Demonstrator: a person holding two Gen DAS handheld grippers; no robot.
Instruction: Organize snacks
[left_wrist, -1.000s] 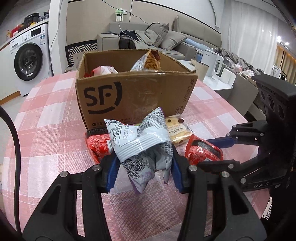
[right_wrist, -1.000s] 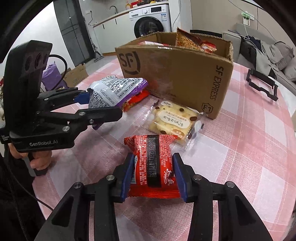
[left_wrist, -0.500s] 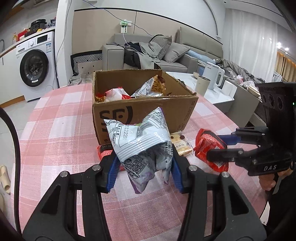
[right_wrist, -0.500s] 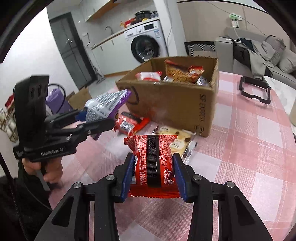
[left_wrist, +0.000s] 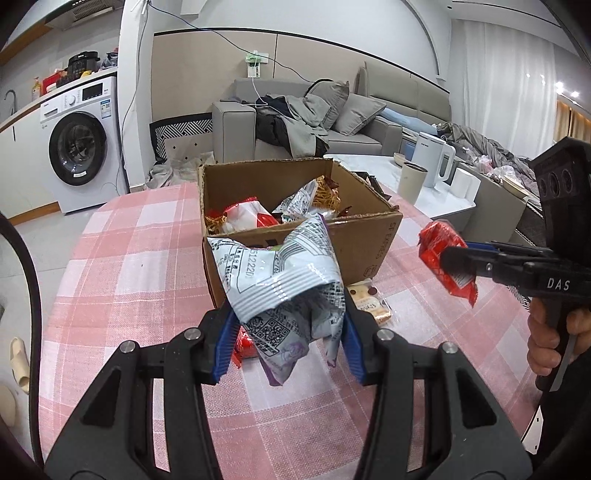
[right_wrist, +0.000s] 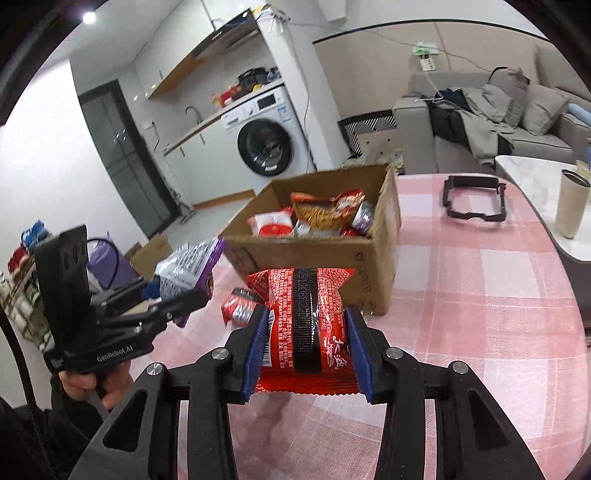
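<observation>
Pink checked tablecloth (left_wrist: 140, 266) carries cardboard box (left_wrist: 369, 240) holding snack packets (right_wrist: 317, 216)

Snack packets (right_wrist: 314, 218) in box (right_wrist: 384, 258) on table (right_wrist: 498, 295), frame (right_wrist: 474, 201) behind.

Home, sofa (left_wrist: 354, 122), washing machine (left_wrist: 79, 147)

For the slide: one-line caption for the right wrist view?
Right gripper shut on a red snack packet above the pink checked tablecloth, facing the half-filled cardboard box.
</observation>
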